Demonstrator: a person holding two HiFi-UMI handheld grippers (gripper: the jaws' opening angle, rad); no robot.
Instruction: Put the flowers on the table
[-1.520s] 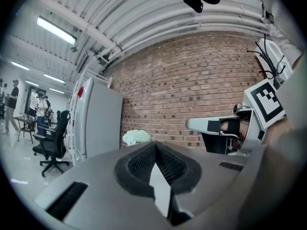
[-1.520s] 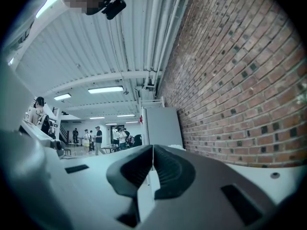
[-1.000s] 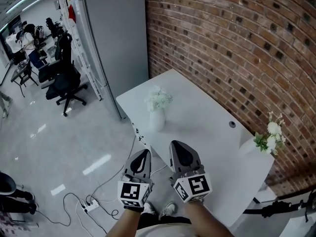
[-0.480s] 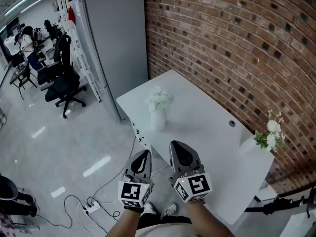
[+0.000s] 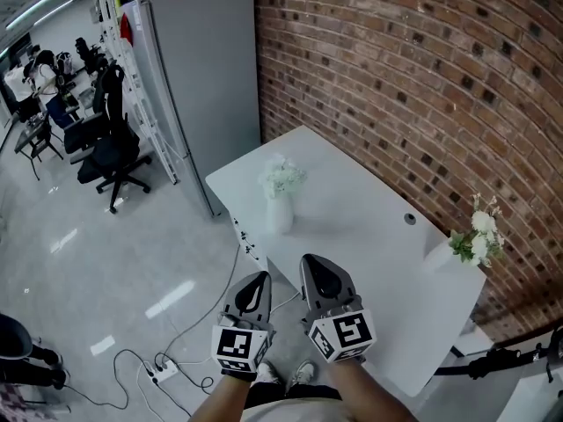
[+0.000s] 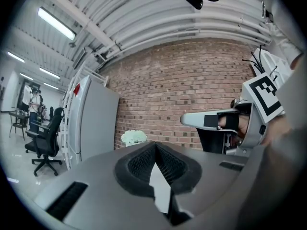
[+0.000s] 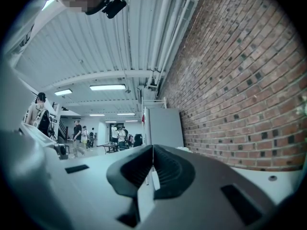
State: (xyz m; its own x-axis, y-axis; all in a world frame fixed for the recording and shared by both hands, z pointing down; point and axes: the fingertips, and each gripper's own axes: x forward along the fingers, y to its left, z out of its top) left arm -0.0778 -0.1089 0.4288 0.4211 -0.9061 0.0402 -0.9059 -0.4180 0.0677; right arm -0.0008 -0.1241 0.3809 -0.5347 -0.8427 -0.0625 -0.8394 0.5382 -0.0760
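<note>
White flowers (image 5: 283, 178) on table (image 5: 369, 222), well ahead of both closed jaws

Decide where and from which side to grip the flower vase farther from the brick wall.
Take the vase round its body, below the flowers, coming level from the open near edge of the table. It stands upright and alone; the flowers spread wider than the vase, so a grasp from above could crush them.

On the table (image 5: 378, 222), one flower vase (image 5: 280, 211) stands at 10 o'clock; a second flower vase (image 5: 440, 255) at 3 o'clock, beside the brick wall (image 5: 396, 77); an office chair (image 5: 110, 148) far off at 9 o'clock.
</note>
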